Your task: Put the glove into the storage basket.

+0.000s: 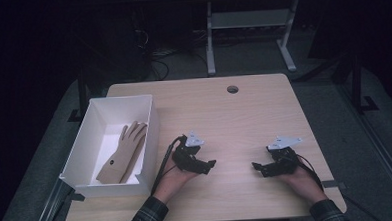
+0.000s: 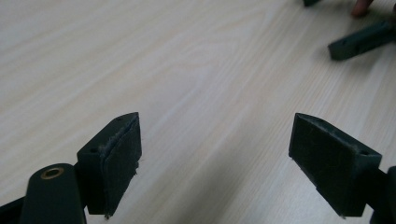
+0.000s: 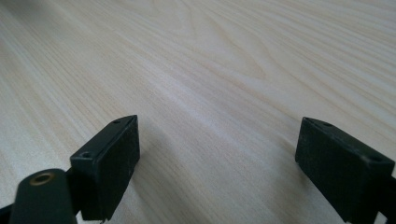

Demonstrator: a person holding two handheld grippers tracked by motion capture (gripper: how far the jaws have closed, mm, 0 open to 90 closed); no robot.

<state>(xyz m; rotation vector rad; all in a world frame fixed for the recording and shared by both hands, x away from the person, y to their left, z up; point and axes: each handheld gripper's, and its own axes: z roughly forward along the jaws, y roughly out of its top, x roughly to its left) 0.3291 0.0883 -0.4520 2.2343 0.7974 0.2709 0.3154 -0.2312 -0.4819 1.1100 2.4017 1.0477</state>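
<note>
Both grippers rest low on the wooden table (image 1: 224,114), each with its 2 jaws spread wide over bare wood. The left gripper (image 1: 210,164) lies just right of the white box (image 1: 85,145); the right gripper (image 1: 258,167) faces it, apart. In the box lies what looks like a tan glove (image 1: 123,153).

Lab or test room, dim. Light wood desk (image 1: 244,113) with cable grommet hole (image 1: 232,89), grey carpet floor (image 1: 334,114). Second white-framed desk (image 1: 250,23) behind, cables (image 1: 162,62) trailing on floor. White bin (image 1: 81,160) holding tan glove (image 1: 123,152).
</note>
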